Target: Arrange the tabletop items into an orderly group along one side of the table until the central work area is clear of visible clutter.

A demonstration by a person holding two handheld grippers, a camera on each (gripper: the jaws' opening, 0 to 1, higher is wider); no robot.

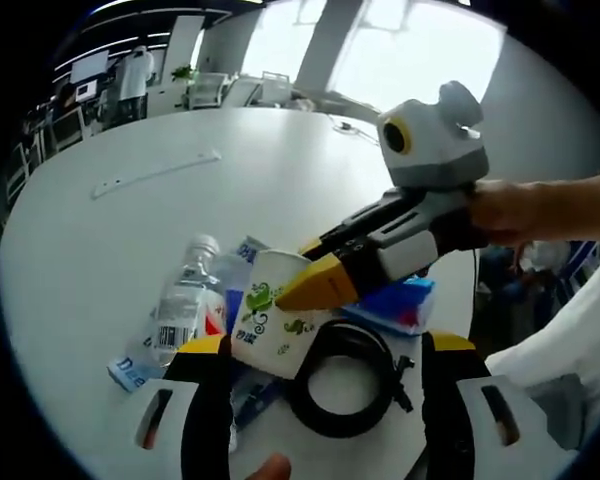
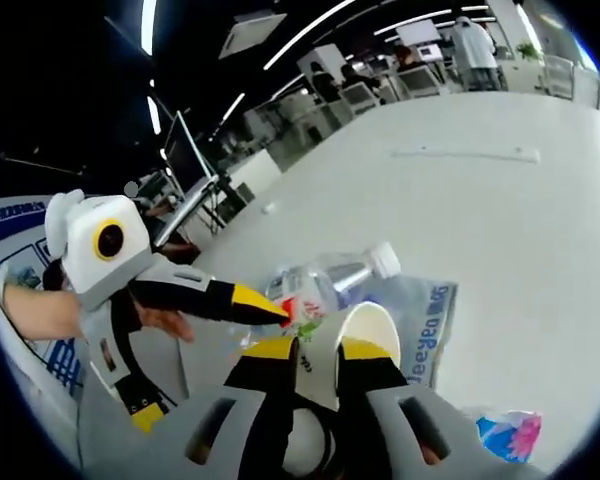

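Note:
A white paper cup [image 1: 275, 325] with green print lies tilted on the white table [image 1: 100, 250]. My right gripper [image 1: 315, 272], held by a hand [image 1: 510, 210], comes in from the right and is shut on the cup's rim. In the right gripper view the cup [image 2: 368, 325] sits between that gripper's [image 2: 317, 350] yellow tips. My left gripper [image 1: 327, 345] stands wide open around the cup and a black coiled cable [image 1: 345, 385]. A clear water bottle [image 1: 185, 300] [image 2: 330, 280] lies beside the cup. The left gripper [image 2: 202, 358] shows open at the left.
A blue packet [image 1: 400, 300] lies behind the cable. A clear bag with blue lettering [image 2: 420, 320] [image 1: 130, 370] lies under the bottle, and a blue and pink packet [image 2: 510, 435] sits nearby. A white strip [image 1: 155, 172] lies far out on the table. Office chairs stand beyond.

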